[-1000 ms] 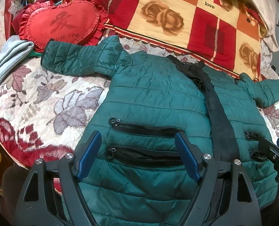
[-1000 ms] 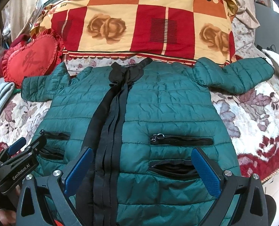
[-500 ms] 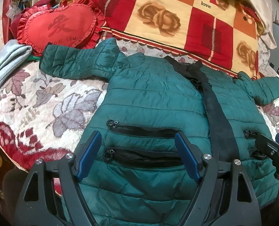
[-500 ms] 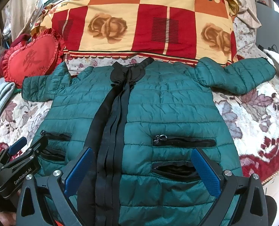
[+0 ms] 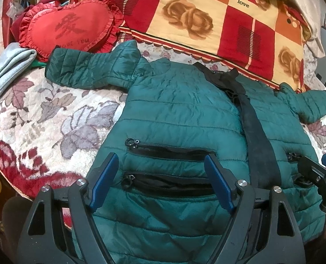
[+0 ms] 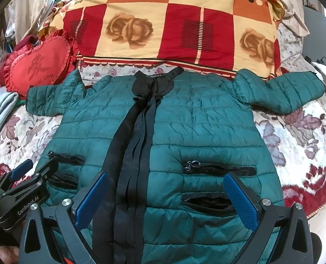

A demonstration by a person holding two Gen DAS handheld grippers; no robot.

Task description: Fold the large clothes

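Left gripper [image 5: 160, 180] spread wide, empty, hovering over jacket [image 6: 185, 132] hem by the pockets. Right gripper [image 6: 166, 194] likewise spread, holding nothing, over the hem. Jacket lies flat, front up, sleeves out, on floral blanket [image 6: 295, 136]. Beyond jacket collar: checkered quilt [image 6: 163, 28]; heart pillow [image 5: 68, 26] beside jacket's left-view sleeve. Versus earlier: both cameras shifted slightly, jacket unmoved.

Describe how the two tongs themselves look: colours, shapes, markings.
Both tongs, left and right, share one build: matte black frames with triangular cut-outs, silver round bolts at the pivots, and flat textured blue pads lining each finger. The left one's black body reads "GenRobot.AI" in white. No cables or sleeves show.
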